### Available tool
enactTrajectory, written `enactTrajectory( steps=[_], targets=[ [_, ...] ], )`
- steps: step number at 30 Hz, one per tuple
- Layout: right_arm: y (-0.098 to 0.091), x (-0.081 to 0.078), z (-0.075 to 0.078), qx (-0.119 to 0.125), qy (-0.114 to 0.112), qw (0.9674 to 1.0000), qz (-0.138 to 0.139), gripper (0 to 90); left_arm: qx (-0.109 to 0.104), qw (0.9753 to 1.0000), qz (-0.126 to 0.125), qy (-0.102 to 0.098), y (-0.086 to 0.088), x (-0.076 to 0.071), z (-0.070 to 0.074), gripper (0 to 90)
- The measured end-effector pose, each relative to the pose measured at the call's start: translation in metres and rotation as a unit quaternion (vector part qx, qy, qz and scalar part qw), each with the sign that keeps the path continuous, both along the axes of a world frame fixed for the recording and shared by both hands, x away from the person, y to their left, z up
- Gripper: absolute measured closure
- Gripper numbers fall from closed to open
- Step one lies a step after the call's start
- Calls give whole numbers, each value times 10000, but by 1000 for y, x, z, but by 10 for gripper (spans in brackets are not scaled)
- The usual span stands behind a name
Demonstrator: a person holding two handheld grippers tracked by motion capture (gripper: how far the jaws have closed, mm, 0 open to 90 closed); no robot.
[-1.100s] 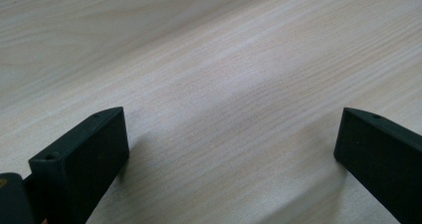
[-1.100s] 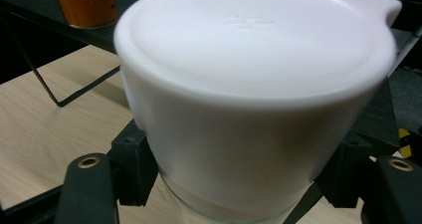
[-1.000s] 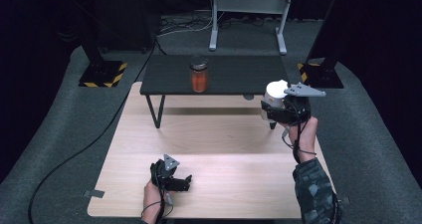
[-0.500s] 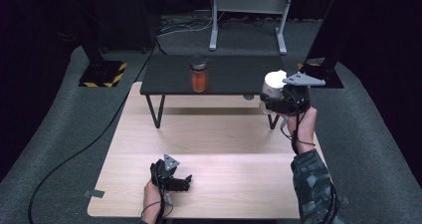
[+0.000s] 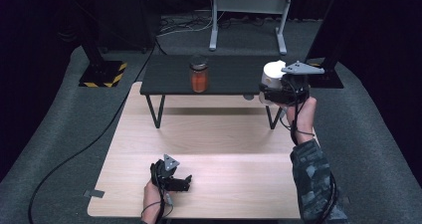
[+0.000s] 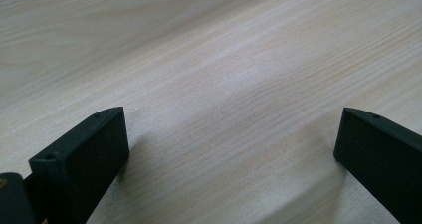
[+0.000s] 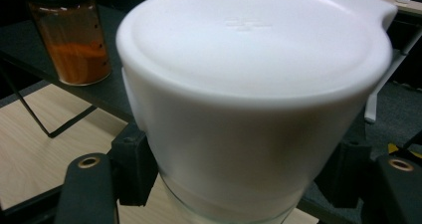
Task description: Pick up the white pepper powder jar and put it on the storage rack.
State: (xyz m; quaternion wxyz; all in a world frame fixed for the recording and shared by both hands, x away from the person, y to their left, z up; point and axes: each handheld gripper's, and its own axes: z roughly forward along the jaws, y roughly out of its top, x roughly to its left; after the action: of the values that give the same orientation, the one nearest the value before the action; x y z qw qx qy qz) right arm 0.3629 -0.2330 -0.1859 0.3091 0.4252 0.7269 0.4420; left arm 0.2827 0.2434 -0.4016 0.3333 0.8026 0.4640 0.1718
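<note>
The right tongs [image 5: 269,88] are clamped on a white-lidded jar [image 5: 271,73], held in the air just beside the black tabletop [image 5: 164,77]. The left tongs [image 5: 185,182] stand apart over the wooden tabletop [image 5: 224,134].

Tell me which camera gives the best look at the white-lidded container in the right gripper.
The right gripper view: the white-lidded container sits close up, lid and glass base clear, clamped between the right gripper jaws. The high view shows it small, beside the black table's right end. The left gripper view looks at bare wood.
</note>
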Motion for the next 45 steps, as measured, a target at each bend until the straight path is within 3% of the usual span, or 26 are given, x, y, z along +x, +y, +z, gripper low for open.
enactTrajectory(
  steps=[14,21,45],
  targets=[
    [5,26,13,2,103,9999,-66,295,-1,10000,-1,0,0,0,0,6],
    [1,41,12,211,213,9995,-92,295,-2,10000,0,-1,0,0,0,6],
    [7,80,5,295,474,9983,-167,295,-2,10000,-3,-1,0,0,0,7]
  ],
)
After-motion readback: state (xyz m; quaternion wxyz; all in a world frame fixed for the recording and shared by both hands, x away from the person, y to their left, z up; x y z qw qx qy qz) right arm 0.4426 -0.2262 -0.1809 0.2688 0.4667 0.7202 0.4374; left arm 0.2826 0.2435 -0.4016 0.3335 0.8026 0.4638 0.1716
